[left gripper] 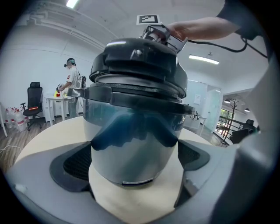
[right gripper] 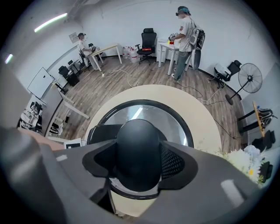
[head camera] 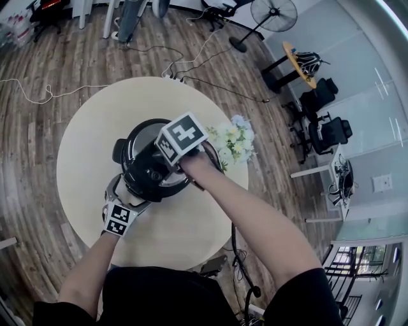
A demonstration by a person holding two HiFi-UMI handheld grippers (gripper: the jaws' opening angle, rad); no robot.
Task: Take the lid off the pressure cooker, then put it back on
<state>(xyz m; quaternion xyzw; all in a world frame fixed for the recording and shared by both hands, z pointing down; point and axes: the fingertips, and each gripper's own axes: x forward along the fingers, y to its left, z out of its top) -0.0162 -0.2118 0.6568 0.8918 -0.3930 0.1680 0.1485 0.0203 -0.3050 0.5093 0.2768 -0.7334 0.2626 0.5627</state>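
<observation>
1. Surface: a round, pale beige table top [head camera: 83,146] with a matt finish. It stands on a brown wood-plank floor [head camera: 38,57], and a white cable [head camera: 38,95] trails over the floor beside it.
2. Room: an open office with white walls and ceiling strip lights [left gripper: 203,59]. A black pedestal fan [head camera: 273,14] stands beyond the surface. To the right are black office chairs [head camera: 331,132] and a small yellow-topped round table [head camera: 298,63].
3. People: a standing person [right gripper: 184,35] is at a white desk [right gripper: 164,46]. A seated person [right gripper: 82,41] is at another desk further off.
4. Also on the surface: a bunch of white, yellow and pale blue flowers [head camera: 233,141], just beside the cooker on its right.
5. Task item: a polished-steel pressure cooker [left gripper: 131,148], upright near the middle of the surface. Its black-rimmed lid [head camera: 141,167] sits on top of the pot.
6. Right tool [right gripper: 138,162]: it points steeply down over the cooker with its jaws about half spread. The pads [right gripper: 175,162] are closed on the black domed knob [right gripper: 138,144] of the lid.
7. Left tool [left gripper: 133,162]: it sits low at the cooker's near-left side with its jaws wide. Its pads lie against either side of the lower steel wall.
8. Writing: a cube of black-and-white square markers [head camera: 183,137] rides on the right tool. A thin label strip [left gripper: 138,181] runs along the cooker's base; its print is too small to read.
</observation>
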